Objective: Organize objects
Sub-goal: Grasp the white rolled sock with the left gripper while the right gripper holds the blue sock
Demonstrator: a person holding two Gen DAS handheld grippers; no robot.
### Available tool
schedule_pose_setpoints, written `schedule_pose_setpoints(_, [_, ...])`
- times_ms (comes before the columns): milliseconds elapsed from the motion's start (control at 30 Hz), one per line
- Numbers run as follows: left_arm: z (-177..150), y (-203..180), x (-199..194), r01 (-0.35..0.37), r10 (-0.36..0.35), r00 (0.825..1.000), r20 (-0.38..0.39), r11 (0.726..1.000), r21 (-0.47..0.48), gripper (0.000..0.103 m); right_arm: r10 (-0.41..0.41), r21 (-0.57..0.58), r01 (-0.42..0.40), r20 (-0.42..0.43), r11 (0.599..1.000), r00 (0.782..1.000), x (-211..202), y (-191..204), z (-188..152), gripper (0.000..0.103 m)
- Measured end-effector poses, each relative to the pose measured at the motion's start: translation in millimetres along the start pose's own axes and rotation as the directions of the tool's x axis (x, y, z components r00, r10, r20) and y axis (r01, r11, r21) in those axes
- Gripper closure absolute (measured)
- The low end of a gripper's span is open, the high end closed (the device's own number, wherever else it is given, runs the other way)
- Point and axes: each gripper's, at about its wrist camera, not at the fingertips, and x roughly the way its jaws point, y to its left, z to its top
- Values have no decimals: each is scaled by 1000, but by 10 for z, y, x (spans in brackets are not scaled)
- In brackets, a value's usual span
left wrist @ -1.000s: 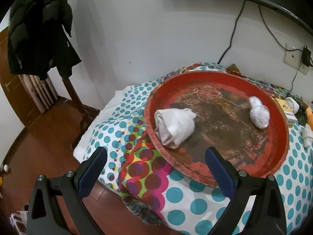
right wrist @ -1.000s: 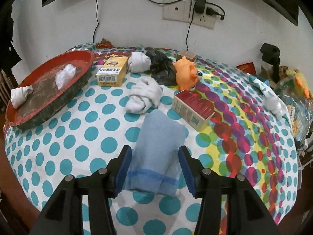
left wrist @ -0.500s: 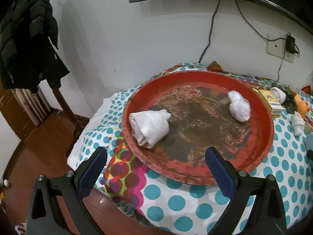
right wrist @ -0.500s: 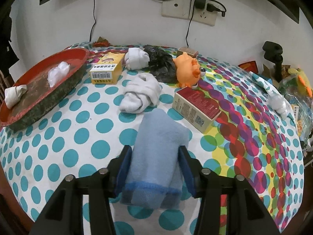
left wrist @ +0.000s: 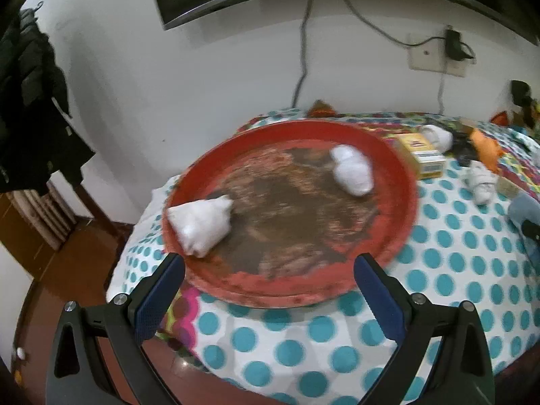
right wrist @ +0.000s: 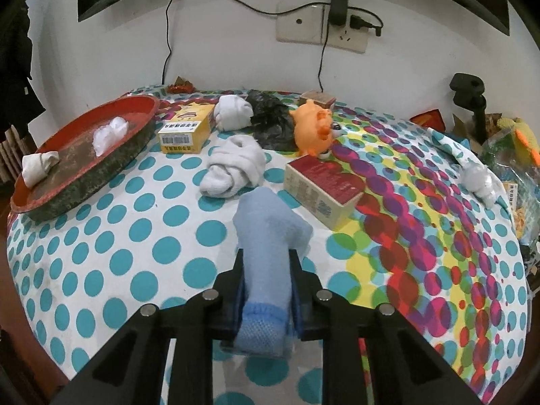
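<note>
Clutter covers most of the polka-dot tablecloth (right wrist: pixel 111 256), and the red tray (right wrist: pixel 44 199) at its left edge is the handiest thing to place it all by. Two white sock bundles lie inside the tray: one (left wrist: pixel 202 226) close to the rim, the other (left wrist: pixel 351 172) toward the far side. Just beyond the tray's far rim sits a yellow box (right wrist: pixel 185 128), and past that a white sock roll (right wrist: pixel 234 111) touching a crumpled black bag (right wrist: pixel 270 121). An orange toy (right wrist: pixel 312 128) stands further on from the bag, with a small brown box (right wrist: pixel 317 98) behind it. Between the tray and the toy lies a loose white sock bundle (right wrist: pixel 236 165), and a red-topped box (right wrist: pixel 324 192) lies flat beside it, further from the tray.

Across the cloth from the tray, the right gripper (right wrist: pixel 266 290) has just closed its jaws on a light blue sock (right wrist: pixel 266 236); the pads squeeze the cuffed end while the toe sticks out ahead, stopping short of the white bundle and the red-topped box.

The left gripper (left wrist: pixel 270 293) hangs with its jaws wide and nothing between them, just short of the tray's near rim.
</note>
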Motion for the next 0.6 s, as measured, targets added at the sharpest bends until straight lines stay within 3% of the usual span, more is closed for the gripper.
schedule_pose_setpoints(233, [116,-458,-106,55,-57,998,25,994,89,1,-39,58,36,43,998,998,-186,-370,0,82])
schedule_pose_setpoints(600, [330,-1338,26,211,-209,978,-30,961,177,0,-184,163,171,66,972,981,-80,-1178,176,82])
